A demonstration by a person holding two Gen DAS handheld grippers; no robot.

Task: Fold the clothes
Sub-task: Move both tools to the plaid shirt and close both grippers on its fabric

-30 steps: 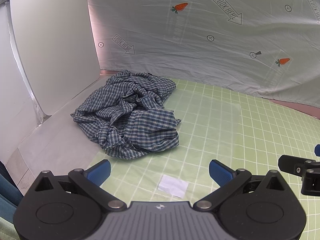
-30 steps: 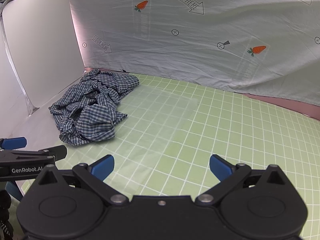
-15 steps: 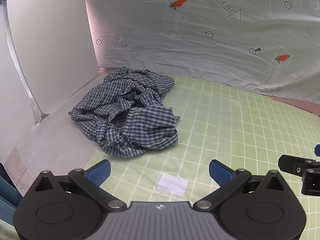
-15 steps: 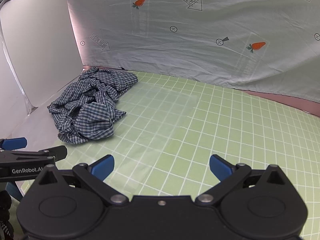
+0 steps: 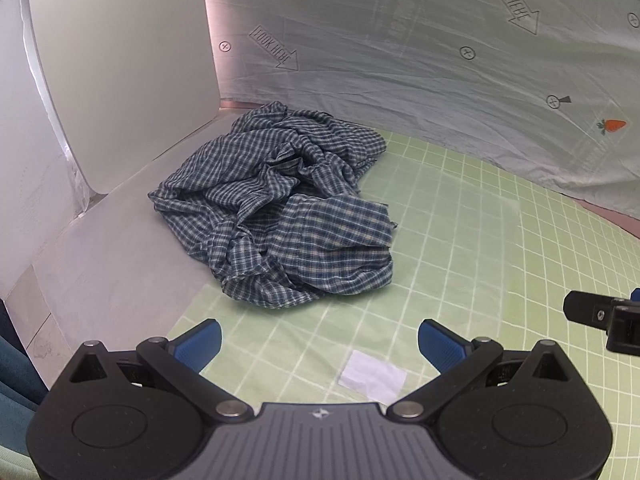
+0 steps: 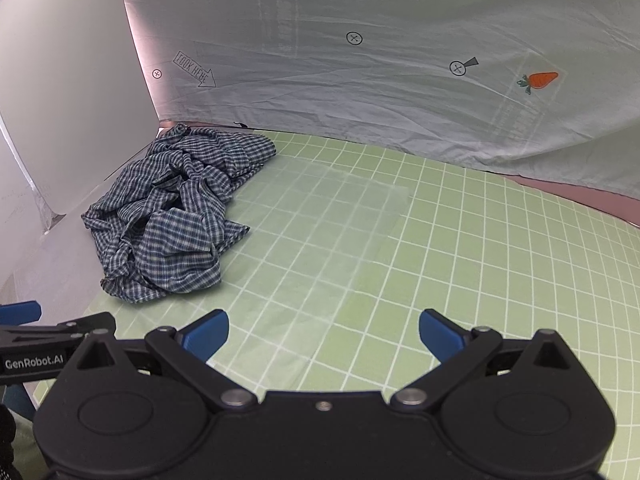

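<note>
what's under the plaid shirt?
The crumpled plaid shirt straddles the green grid mat and the white surface to its left. Anything beneath the folds is hidden.

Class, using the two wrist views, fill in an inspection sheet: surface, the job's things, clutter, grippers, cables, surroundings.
Surface: green grid mat, flat.
Job's things: plaid shirt, crumpled in a heap at the mat's left edge, unfolded.
Clutter: small white paper scrap on the mat.
Grippers: left hand-held gripper open, empty; right hand-held gripper open, empty; neither touches the shirt.
Cables: nothing seen.
Surroundings: printed backdrop sheet behind; white panel at left.
</note>
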